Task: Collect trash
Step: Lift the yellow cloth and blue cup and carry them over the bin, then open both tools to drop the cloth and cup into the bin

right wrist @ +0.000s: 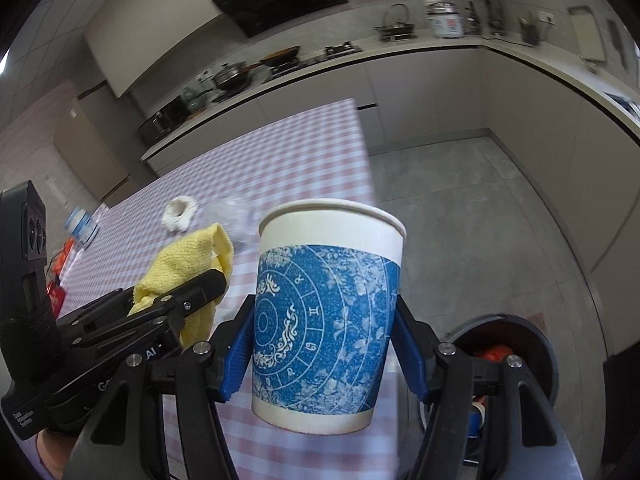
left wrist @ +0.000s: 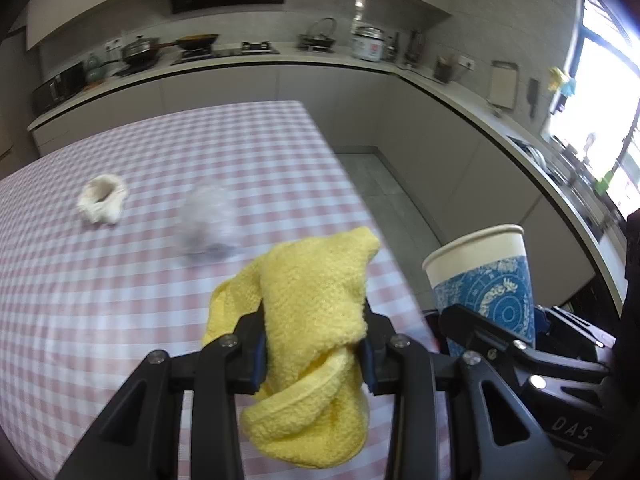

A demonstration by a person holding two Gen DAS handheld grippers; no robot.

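Note:
My left gripper (left wrist: 314, 354) is shut on a yellow cloth (left wrist: 316, 320), held above the pink checked table (left wrist: 120, 300). My right gripper (right wrist: 324, 344) is shut on a blue and white paper cup (right wrist: 326, 304), upright, held over the table's right edge. The cup (left wrist: 486, 280) also shows to the right in the left wrist view. The cloth (right wrist: 188, 264) and the left gripper (right wrist: 180, 304) show at the left in the right wrist view. A crumpled white tissue (left wrist: 102, 200) and a blurred clear plastic wad (left wrist: 208, 220) lie on the table beyond.
A round dark trash bin (right wrist: 516, 344) with orange and blue rubbish stands on the floor at lower right. A plastic bottle (right wrist: 82, 224) and red items (right wrist: 58, 276) lie at the table's left. Kitchen counters (left wrist: 280, 60) run along the back and right.

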